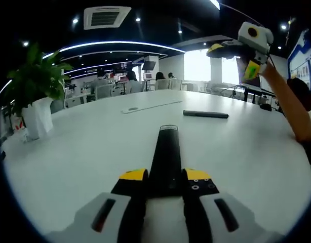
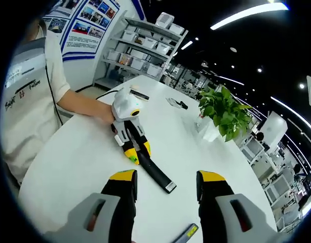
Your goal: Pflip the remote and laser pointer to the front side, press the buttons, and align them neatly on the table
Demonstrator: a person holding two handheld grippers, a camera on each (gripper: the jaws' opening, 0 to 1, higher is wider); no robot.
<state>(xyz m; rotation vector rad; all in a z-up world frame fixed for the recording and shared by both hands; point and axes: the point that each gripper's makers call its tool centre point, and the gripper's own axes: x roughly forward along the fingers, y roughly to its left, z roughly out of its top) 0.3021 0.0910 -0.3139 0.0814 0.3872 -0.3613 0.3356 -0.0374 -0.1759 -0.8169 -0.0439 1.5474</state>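
My left gripper point(image 1: 165, 178) is shut on the near end of a long black remote point(image 1: 167, 152), which lies flat on the white table point(image 1: 84, 152) and points away from me. A slim dark laser pointer point(image 1: 205, 114) lies crosswise farther back on the right. The right gripper point(image 1: 250, 55) hangs in the air at the upper right, held by a person's arm. In the right gripper view, my right gripper point(image 2: 168, 179) is open and empty above the table. Below it the left gripper point(image 2: 137, 153) holds the remote point(image 2: 156, 175), and the laser pointer's point(image 2: 186, 234) tip shows at the bottom edge.
A potted green plant point(image 1: 36, 96) in a white pot stands at the table's left; it appears as the plant point(image 2: 224, 114) past the remote. A flat white cover plate point(image 1: 132, 109) is set in the table's middle. A person point(image 2: 29, 96) sits at the table edge. Shelves point(image 2: 140, 45) line the wall.
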